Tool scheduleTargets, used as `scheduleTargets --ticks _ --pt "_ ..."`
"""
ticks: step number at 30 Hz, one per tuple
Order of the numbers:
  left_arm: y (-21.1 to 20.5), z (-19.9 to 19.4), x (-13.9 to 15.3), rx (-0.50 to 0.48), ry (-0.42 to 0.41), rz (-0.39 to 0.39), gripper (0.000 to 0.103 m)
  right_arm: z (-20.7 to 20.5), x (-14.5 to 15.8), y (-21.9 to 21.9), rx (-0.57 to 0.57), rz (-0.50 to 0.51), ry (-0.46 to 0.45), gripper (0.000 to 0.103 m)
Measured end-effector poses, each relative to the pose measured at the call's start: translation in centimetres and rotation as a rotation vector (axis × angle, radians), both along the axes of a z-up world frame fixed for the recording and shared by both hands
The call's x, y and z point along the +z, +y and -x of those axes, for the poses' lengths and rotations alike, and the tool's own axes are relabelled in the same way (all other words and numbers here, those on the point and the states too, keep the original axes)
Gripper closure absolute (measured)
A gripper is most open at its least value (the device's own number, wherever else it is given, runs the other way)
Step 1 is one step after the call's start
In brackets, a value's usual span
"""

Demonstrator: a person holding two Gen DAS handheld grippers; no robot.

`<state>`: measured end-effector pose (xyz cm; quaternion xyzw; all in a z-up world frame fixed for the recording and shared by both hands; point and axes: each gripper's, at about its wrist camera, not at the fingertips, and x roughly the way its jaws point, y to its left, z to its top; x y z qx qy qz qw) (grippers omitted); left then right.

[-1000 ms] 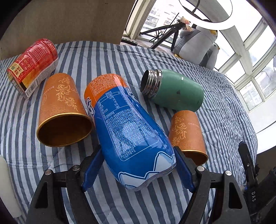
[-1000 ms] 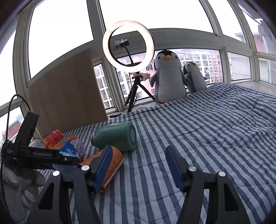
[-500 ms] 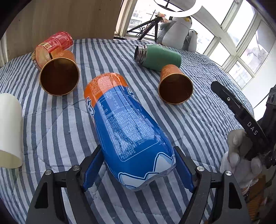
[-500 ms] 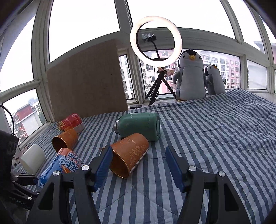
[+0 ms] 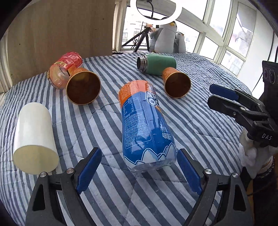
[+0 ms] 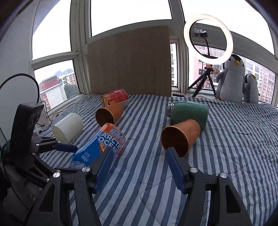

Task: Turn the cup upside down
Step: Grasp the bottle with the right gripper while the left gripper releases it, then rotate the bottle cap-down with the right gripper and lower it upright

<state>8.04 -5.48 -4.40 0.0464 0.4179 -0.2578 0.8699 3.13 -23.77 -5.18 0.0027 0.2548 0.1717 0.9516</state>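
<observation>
home bedroom | striped quilted bedspread (image 6: 234,147) | plush penguins (image 6: 232,78) on sill | bay windows (image 6: 52,40)

we had the left gripper (image 5: 138,171) spread wide and low, right gripper (image 6: 139,166) open too, white-gloved hand (image 5: 250,153) on its handle

We see flat, overcast daylight from the windows (image 6: 130,15) ahead of both tools, blown out to white. A lit ring light (image 6: 208,39) glows beyond the right tool. Shadows on the striped bedspread (image 5: 107,125) are soft. Fisheye bending and dark vignetting mark every edge; focus stays sharp.
</observation>
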Motion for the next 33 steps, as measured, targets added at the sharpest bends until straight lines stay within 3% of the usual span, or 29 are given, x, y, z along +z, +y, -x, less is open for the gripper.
scheduleTargets --ticks 4,10,18,23,28,33 --pt "2.6 1.3 0.5 0.005 -0.046 -0.036 0.012 0.0 -0.6 3.3 0.062 0.081 0.011 0.043" --pt "6.9 1.2 0.7 0.071 -0.057 -0.046 0.012 0.5 -0.6 8.6 0.249 0.478 -0.054 0.044" --pt "8.3 0.8 0.7 0.117 -0.089 -0.101 0.012 1.3 -1.8 13.5 0.487 0.761 -0.001 0.044" --pt "8.5 0.8 1.0 0.127 -0.120 -0.137 0.012 0.5 -4.3 15.6 0.520 0.936 0.010 0.043" --pt "9.2 0.6 1.0 0.142 -0.116 -0.139 0.012 -0.8 -4.0 16.6 0.526 0.960 -0.023 0.042" --pt "10.7 0.3 1.1 0.173 -0.116 -0.130 0.012 -1.5 -4.1 18.1 0.534 1.048 -0.068 0.042"
